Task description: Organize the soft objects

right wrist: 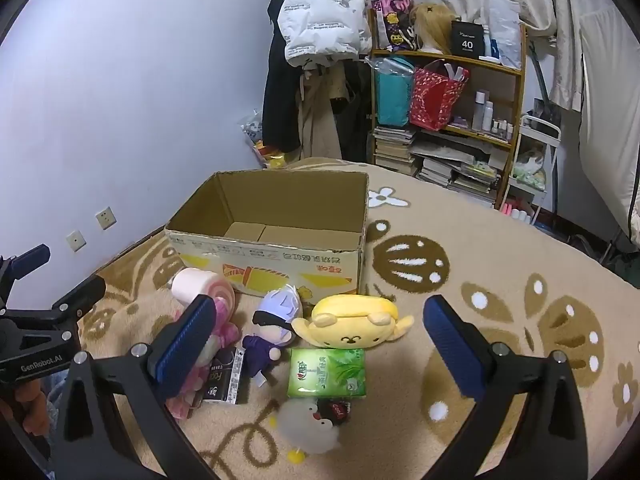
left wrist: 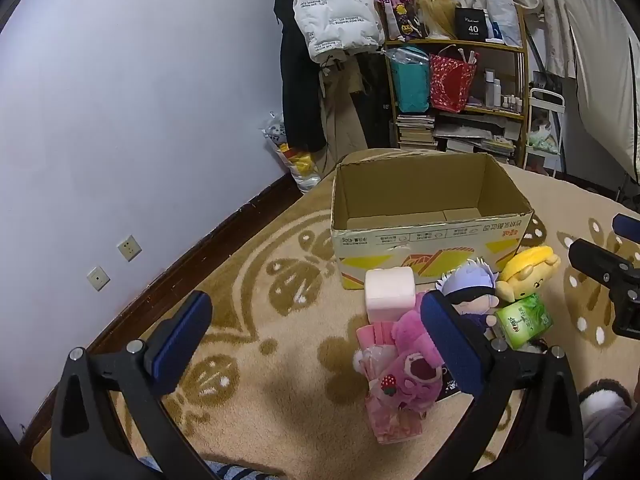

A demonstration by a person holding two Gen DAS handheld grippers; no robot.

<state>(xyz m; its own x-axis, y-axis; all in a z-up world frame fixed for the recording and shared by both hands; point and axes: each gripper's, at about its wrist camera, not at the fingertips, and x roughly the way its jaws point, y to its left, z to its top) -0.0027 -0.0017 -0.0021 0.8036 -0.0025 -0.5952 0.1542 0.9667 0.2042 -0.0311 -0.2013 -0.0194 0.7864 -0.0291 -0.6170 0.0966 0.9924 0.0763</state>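
Down on the patterned rug (right wrist: 500, 240), the soft things lie bunched just in front of the cardboard box (right wrist: 276, 240), whose open top faces up and whose long side runs left to right across the right wrist view. Nearest the box are a pink-and-white roll cushion (right wrist: 200, 286), a small doll with pale lilac hair (right wrist: 276, 320) lying with its head toward the box, and a yellow plush (right wrist: 356, 320) stretched sideways, face toward the camera. A pink bear plush (left wrist: 412, 364) lies at the left of the bunch on a pink packet, partly hidden behind a finger in both views. Below the yellow plush sits a green tissue pack (right wrist: 327, 372), flat, with a white duck toy (right wrist: 310, 426) just below it and a dark packet (right wrist: 224, 376) to its left. The left claw (left wrist: 316, 332) hangs released, jaws wide apart, its right finger overlapping the bear. The right claw (right wrist: 316, 344) is likewise spread wide above the doll and tissue pack, grasping nothing. Behind the box stand a crowded shelf (right wrist: 448, 100) and hanging coats, including a white puffer jacket (right wrist: 324, 16).
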